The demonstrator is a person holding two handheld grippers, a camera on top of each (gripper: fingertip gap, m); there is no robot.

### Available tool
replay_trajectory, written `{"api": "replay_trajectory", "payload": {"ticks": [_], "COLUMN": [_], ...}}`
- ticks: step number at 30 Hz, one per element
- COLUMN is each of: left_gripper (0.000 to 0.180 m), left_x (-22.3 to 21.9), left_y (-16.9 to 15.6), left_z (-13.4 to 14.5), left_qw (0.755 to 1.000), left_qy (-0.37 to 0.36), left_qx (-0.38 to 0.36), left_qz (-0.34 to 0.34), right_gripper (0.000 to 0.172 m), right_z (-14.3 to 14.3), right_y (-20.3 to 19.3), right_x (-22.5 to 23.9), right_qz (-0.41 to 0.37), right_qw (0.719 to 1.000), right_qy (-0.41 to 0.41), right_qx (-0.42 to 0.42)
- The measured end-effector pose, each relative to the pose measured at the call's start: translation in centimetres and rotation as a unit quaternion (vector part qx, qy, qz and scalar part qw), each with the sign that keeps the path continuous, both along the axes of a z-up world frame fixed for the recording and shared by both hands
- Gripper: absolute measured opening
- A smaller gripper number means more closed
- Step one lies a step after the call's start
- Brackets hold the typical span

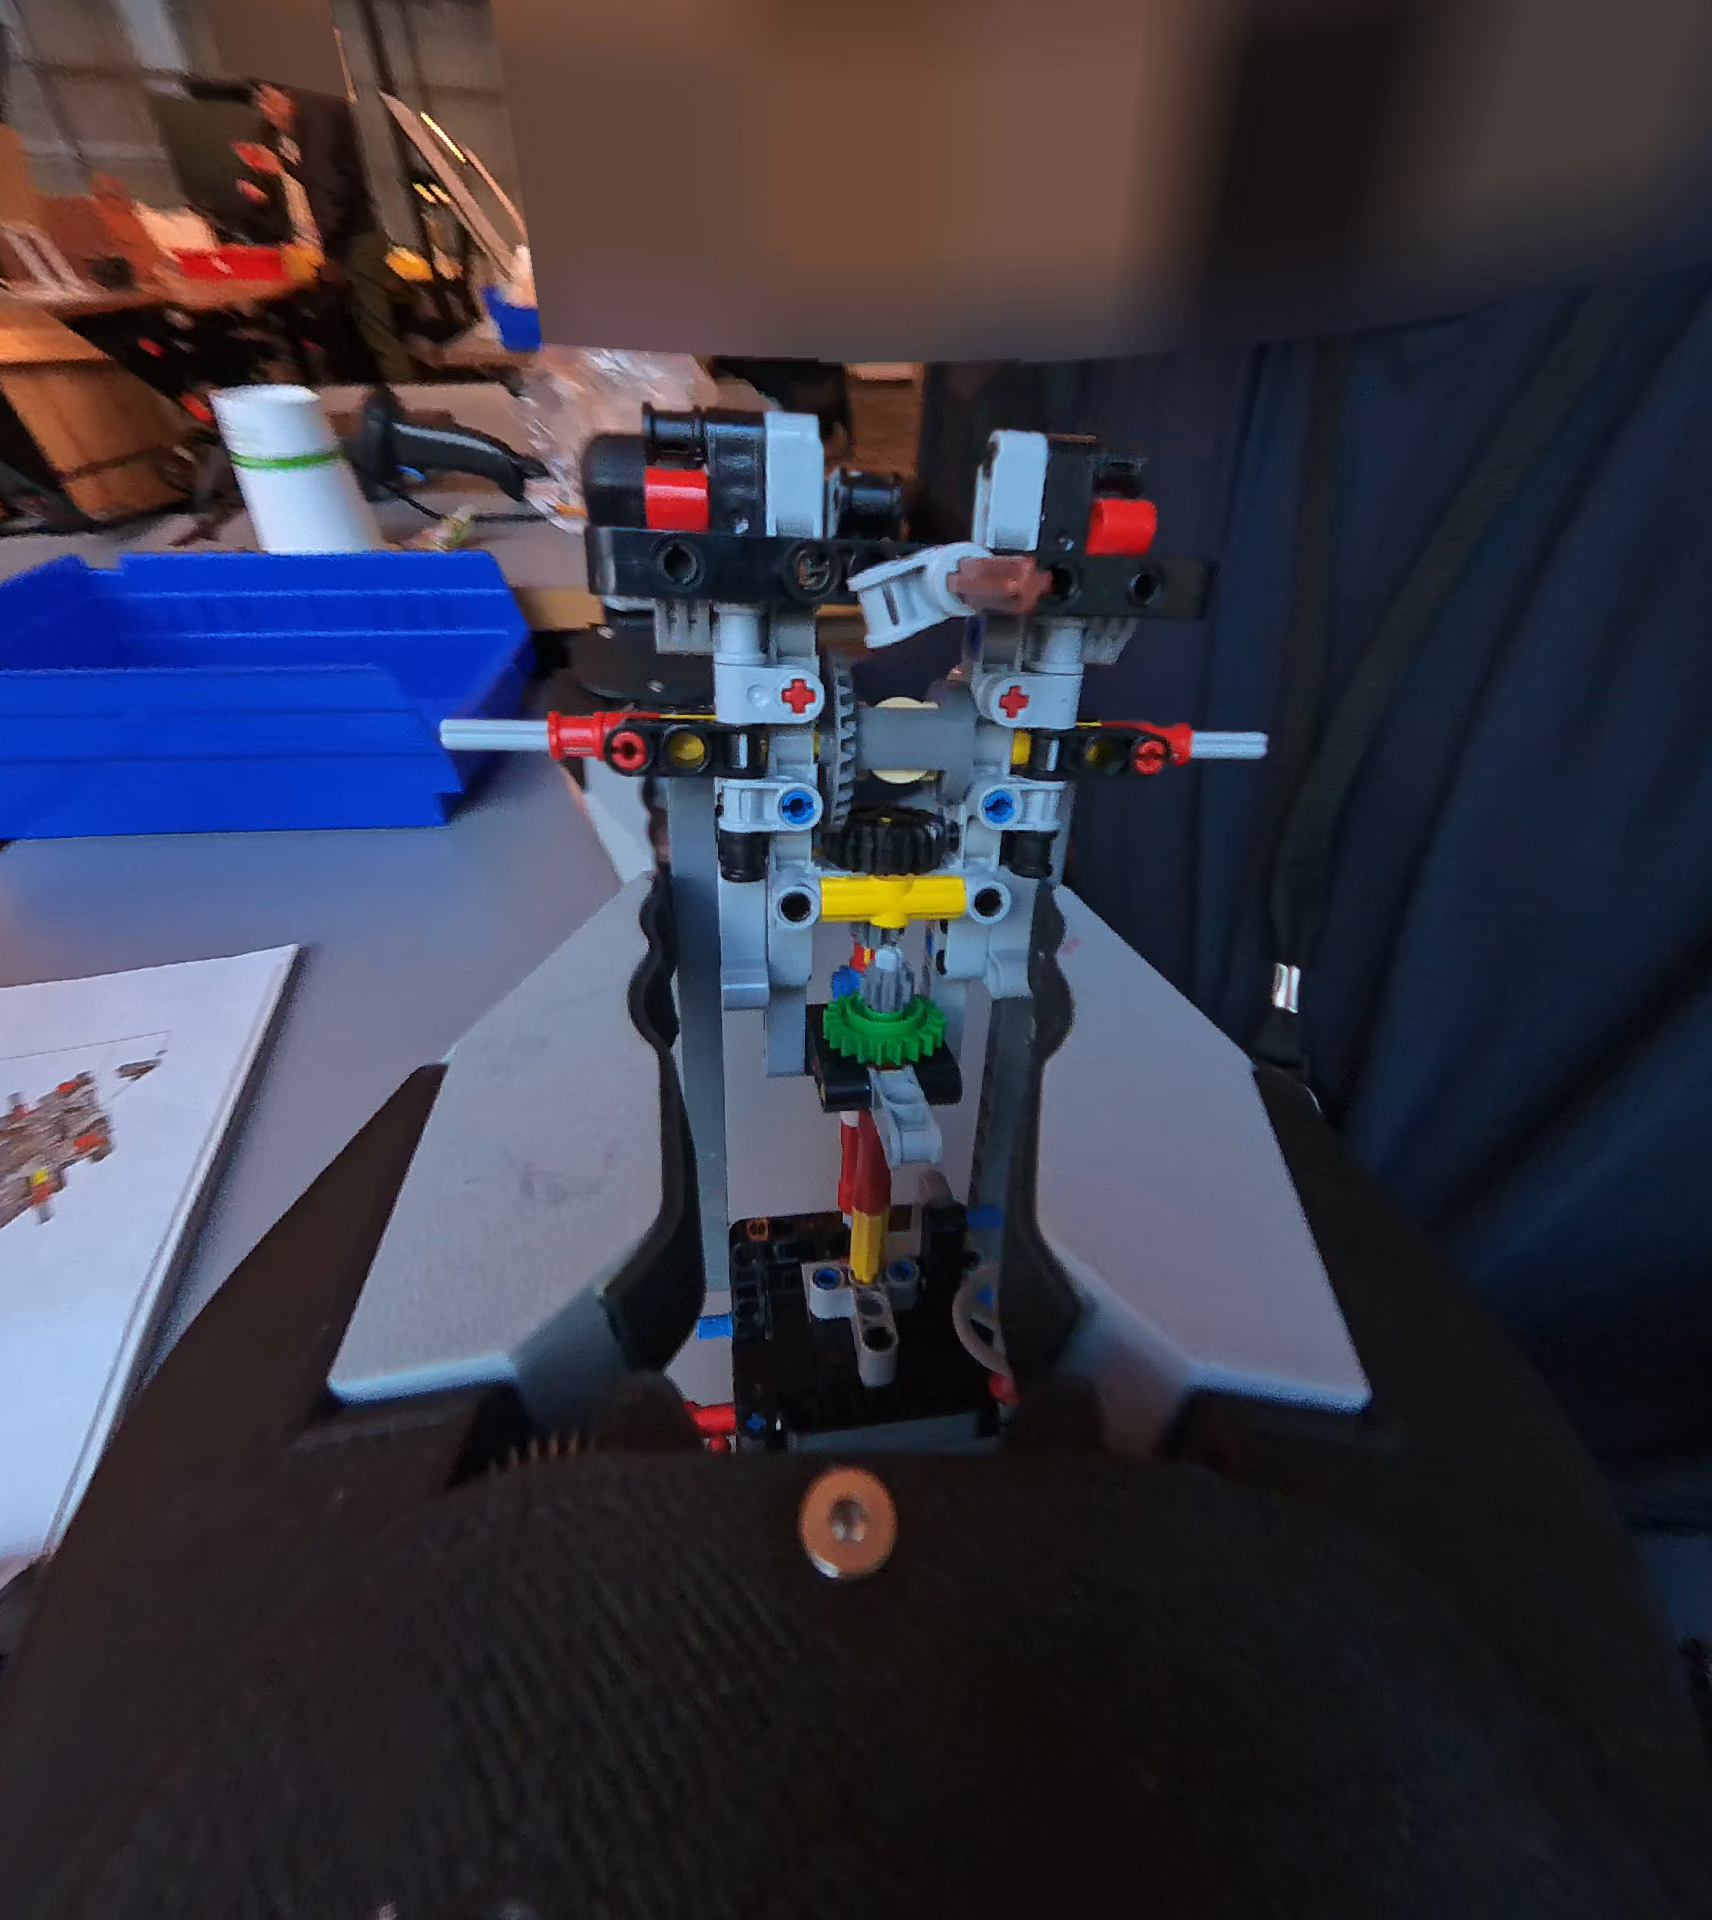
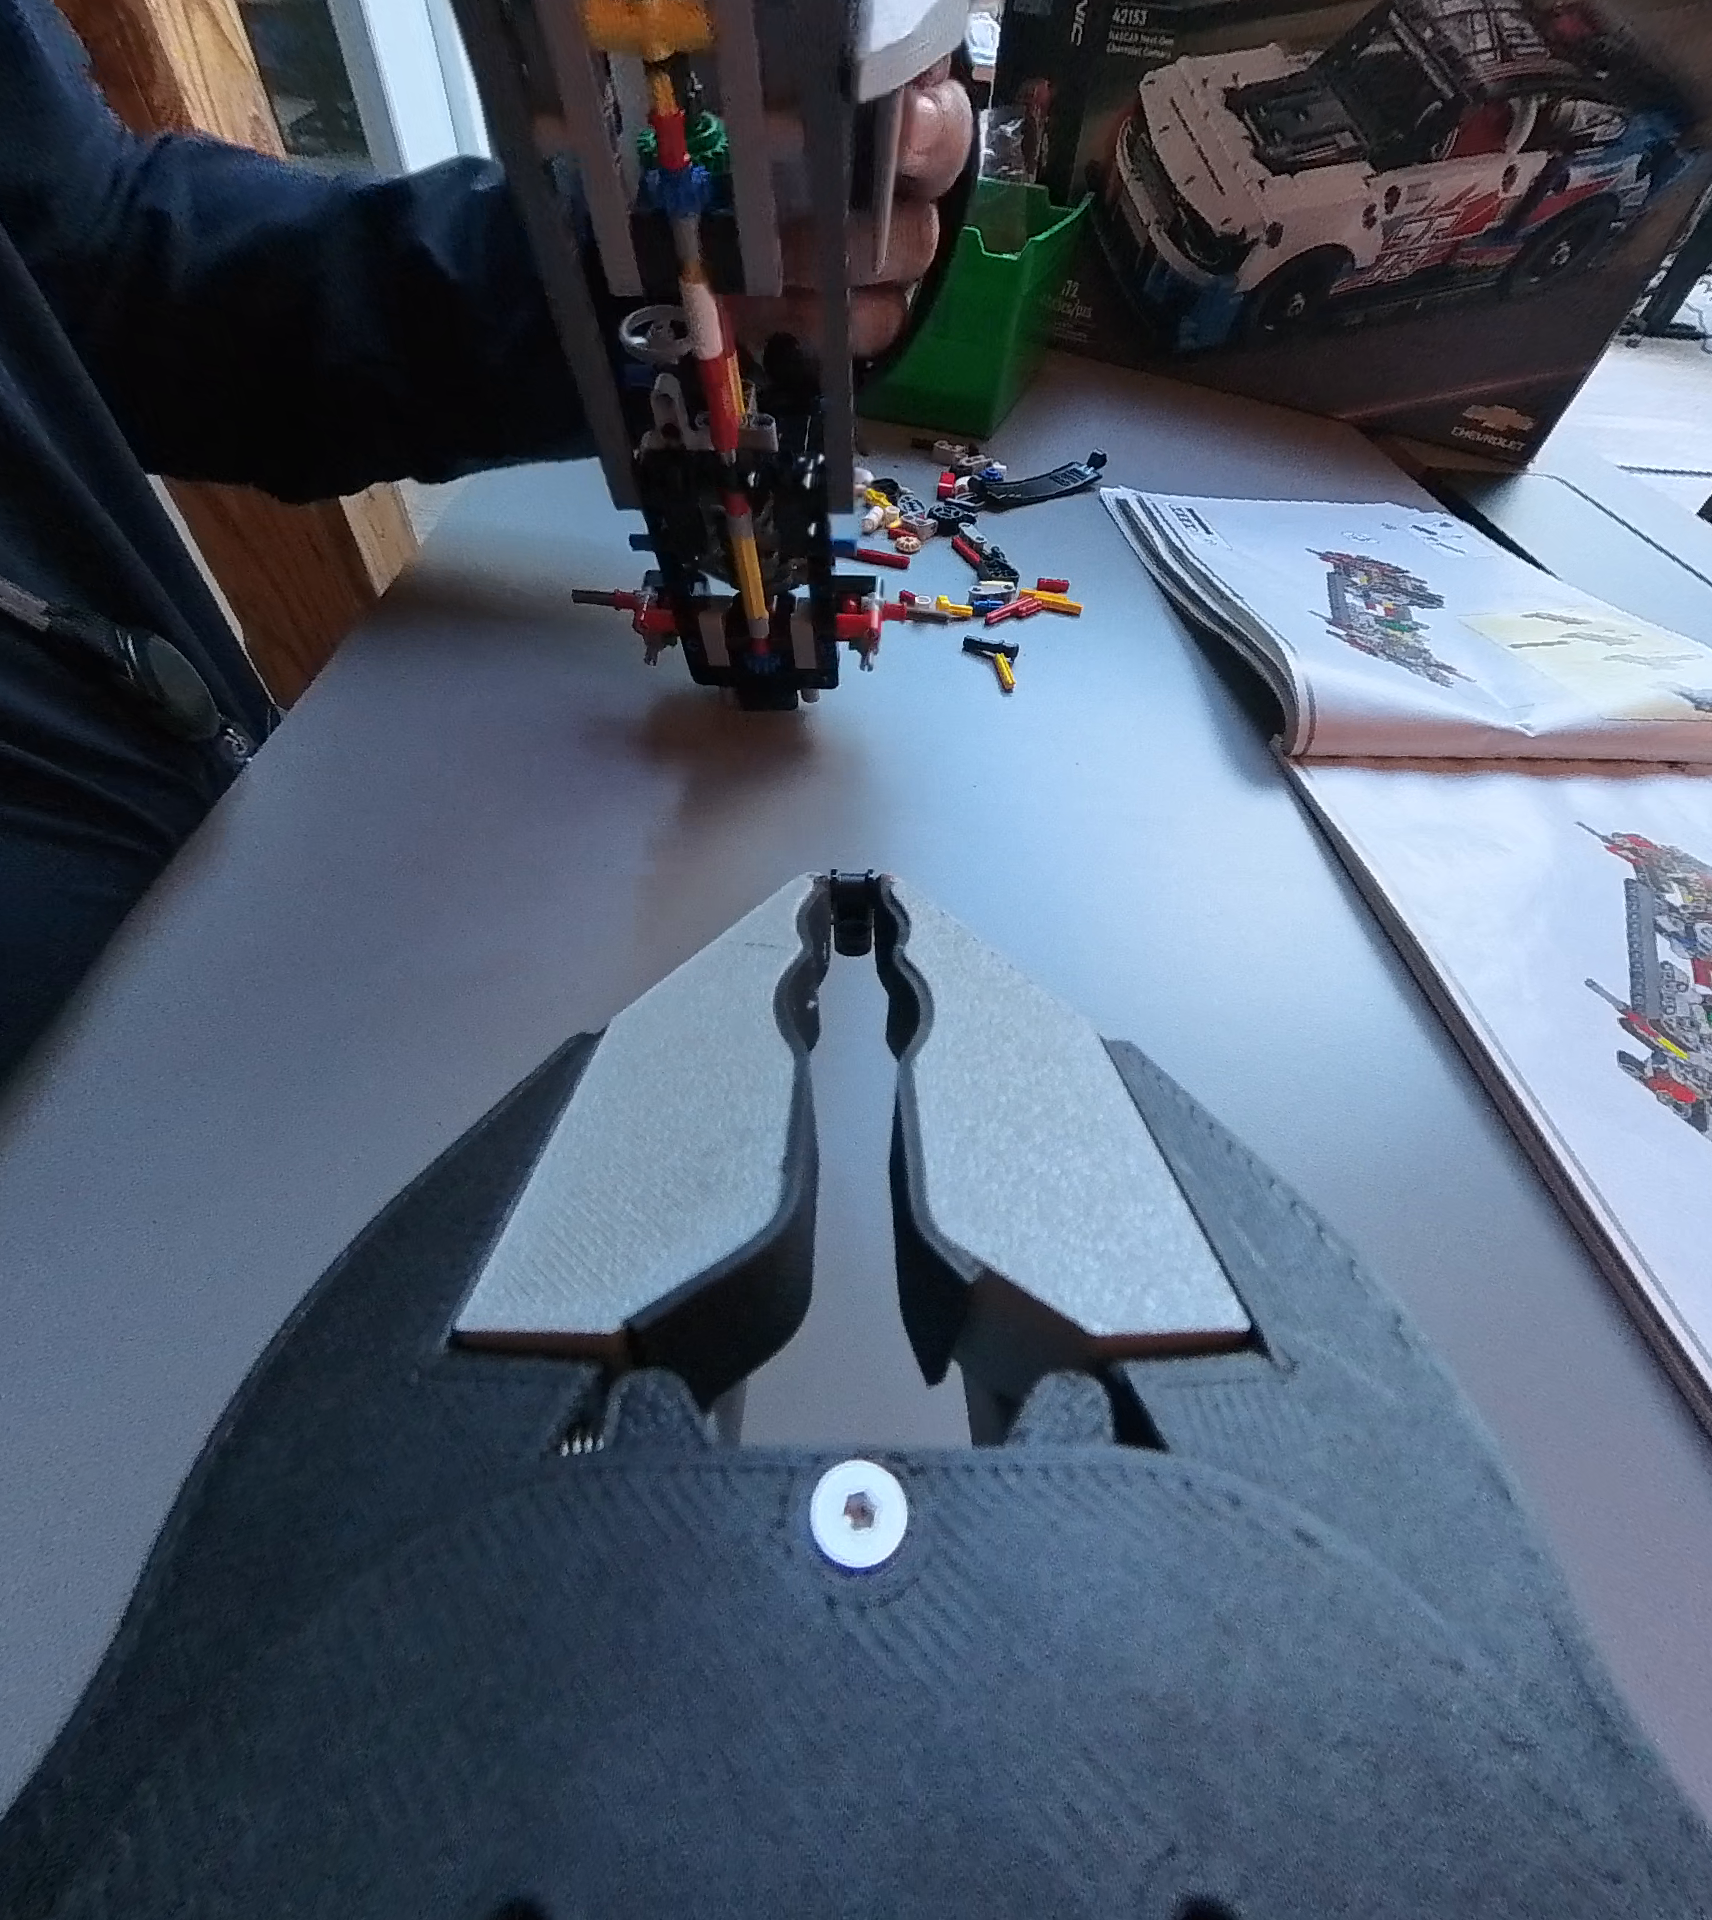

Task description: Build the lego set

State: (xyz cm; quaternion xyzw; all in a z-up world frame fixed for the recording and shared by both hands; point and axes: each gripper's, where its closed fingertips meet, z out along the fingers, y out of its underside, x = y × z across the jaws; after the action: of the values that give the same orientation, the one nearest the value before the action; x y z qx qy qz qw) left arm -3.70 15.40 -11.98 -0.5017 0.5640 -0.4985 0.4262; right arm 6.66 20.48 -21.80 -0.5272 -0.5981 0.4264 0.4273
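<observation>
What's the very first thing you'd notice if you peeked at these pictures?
The tall toy-brick chassis with gears, clamped between the left gripper fingers and held up over the grey table. Then the tiny black pin pinched at the right gripper tips, and the loose bricks scattered beyond.

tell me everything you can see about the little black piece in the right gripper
The small black pin is a short, stubby plastic connector, dark and matte, with a rounded barrel end facing the camera. It sits at the very tips of the right gripper, pinched between the two wavy-edged pads, which press on its sides. It is held clear above the grey table; nothing else touches it.
</observation>
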Motion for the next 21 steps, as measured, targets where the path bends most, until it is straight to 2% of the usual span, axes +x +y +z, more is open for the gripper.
{"api": "replay_trajectory", "payload": {"ticks": [8, 13, 17, 21], "left_gripper": [0.067, 0.067, 0.067, 0.067], "left_x": [2.8, 4.2, 4.3, 3.2], "left_y": [-1.3, -1.8, -1.1, 2.7], "left_z": [-1.4, -2.0, -1.5, -0.5], "left_qw": [0.995, 0.991, 0.994, 0.997], "left_qy": [0.084, 0.11, 0.09, 0.027], "left_qx": [0.017, 0.022, 0.006, -0.077], "left_qz": [-0.05, -0.072, -0.062, 0.02], "right_gripper": [0.005, 0.005, 0.005, 0.005], "right_z": [0.1, 0.2, 0.2, 0.1], "right_y": [0.0, 0.1, 0.0, -0.1], "right_x": [0.1, 0.2, 0.1, 0.1], "right_qz": [-0.002, -0.005, -0.004, -0.003], "right_qw": [1.0, 1.0, 1.0, 1.0], "right_qy": [0.0, 0.001, 0.0, -0.003], "right_qx": [0.004, 0.006, 0.009, 0.012]}}
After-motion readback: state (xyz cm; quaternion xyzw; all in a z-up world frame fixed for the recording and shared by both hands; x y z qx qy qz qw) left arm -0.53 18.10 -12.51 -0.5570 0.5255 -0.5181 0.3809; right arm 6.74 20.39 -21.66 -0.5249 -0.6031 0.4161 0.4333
